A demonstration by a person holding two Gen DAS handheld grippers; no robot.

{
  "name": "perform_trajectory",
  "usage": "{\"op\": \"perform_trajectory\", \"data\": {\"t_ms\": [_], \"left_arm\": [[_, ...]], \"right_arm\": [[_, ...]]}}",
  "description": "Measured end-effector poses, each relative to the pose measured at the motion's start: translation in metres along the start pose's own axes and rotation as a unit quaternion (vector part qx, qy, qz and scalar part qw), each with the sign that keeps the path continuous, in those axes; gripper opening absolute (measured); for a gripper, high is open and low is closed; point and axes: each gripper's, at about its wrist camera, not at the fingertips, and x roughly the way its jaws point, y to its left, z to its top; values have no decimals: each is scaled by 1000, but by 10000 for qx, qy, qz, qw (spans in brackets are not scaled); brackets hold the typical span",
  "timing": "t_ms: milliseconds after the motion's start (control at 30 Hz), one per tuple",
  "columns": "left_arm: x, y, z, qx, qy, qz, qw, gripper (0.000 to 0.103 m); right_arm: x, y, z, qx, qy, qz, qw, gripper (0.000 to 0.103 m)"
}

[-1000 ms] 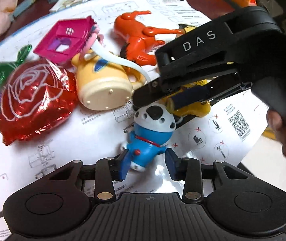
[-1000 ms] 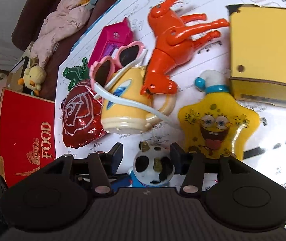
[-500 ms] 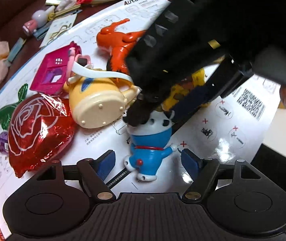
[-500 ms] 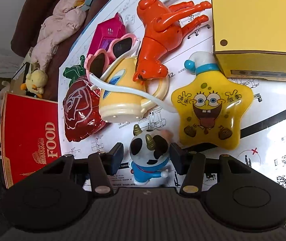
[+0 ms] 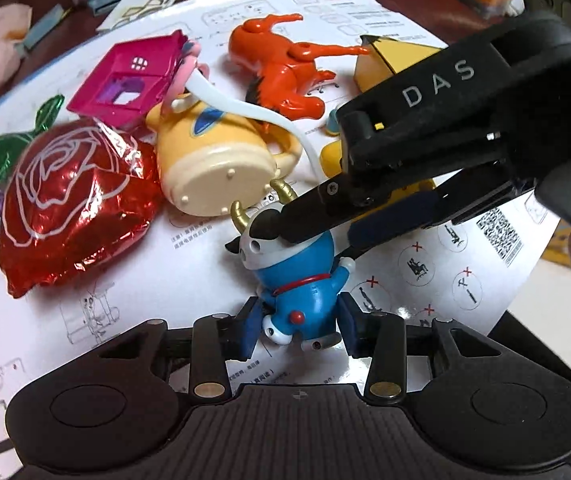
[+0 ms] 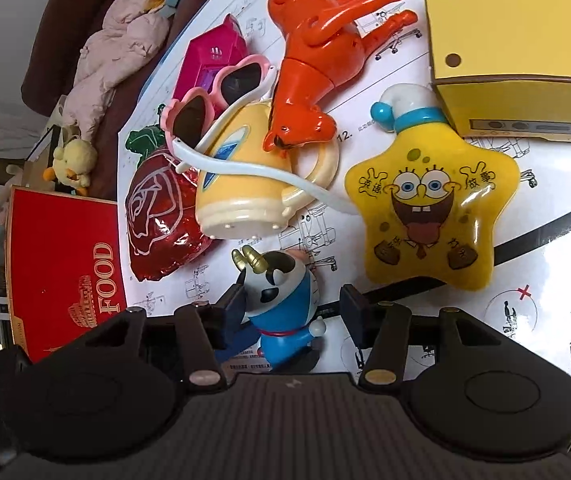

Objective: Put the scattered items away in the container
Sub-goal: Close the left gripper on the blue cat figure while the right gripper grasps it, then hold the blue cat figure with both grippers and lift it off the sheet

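Left wrist view shows the left tool (image 5: pixel 297 326) closing around the blue cat figure (image 5: pixel 301 276), which lies on the white paper sheet (image 5: pixel 145 280) on the counter, near the middle of the scattered toys. Its blue pads stand just beside the figure's lower body on both sides, and I cannot tell if they press it yet. The right tool (image 5: pixel 317 232) reaches in from the right, half open, with one finger on the figure's white, horned head and the other beside its body. In the right wrist view the figure sits between the right tool's (image 6: pixel 291 308) fingers.

Both tools work on one small, round toy, so it could slip or be pushed out sideways. The yellow mug (image 5: pixel 213 164) and the foil rose balloon (image 5: pixel 73 200) lie near and could be knocked. No container is clearly visible.
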Motion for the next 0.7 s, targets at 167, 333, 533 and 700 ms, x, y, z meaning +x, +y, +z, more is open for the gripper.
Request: {"op": "perform_trajectory", "data": {"t_ms": [167, 333, 533, 700], "left_arm": [[-3, -8, -2, 144, -4, -9, 9999, 40], [-2, -20, -8, 453, -73, 374, 9982, 52], [2, -29, -12, 742, -79, 764, 9943, 40], [-2, -20, -11, 487, -101, 567, 9972, 40]], "right_arm": [[5, 7, -2, -104, 29, -66, 9999, 54], [3, 12, -5, -173, -80, -173, 9997, 50], [2, 15, -4, -61, -59, -159, 9998, 46], [3, 12, -1, 90, -22, -44, 9999, 47]]}}
